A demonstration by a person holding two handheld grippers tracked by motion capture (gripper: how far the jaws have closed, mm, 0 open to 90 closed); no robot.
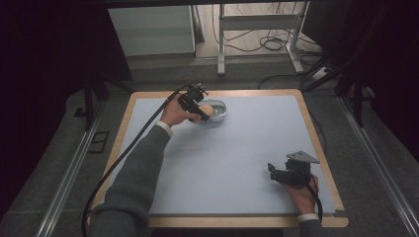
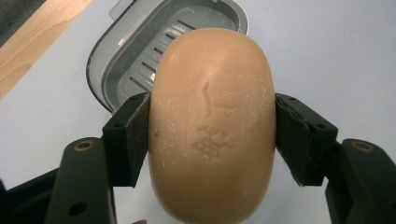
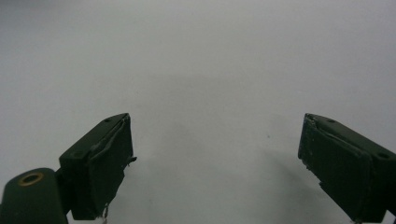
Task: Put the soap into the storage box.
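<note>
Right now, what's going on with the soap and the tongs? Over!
Left tongs shut on the soap bar, just over the open grey soap dish. Right tongs open, nothing between them, low over the table. Nothing in the way.

The only marking is on the tan soap bar (image 2: 212,126): characters pressed into its upper face. They are worn and dusted white, too faint to read. Nothing else carries text.

Soap (image 2: 212,126) hides the grey dish's (image 2: 140,60) near part — lower end cut off.
</note>
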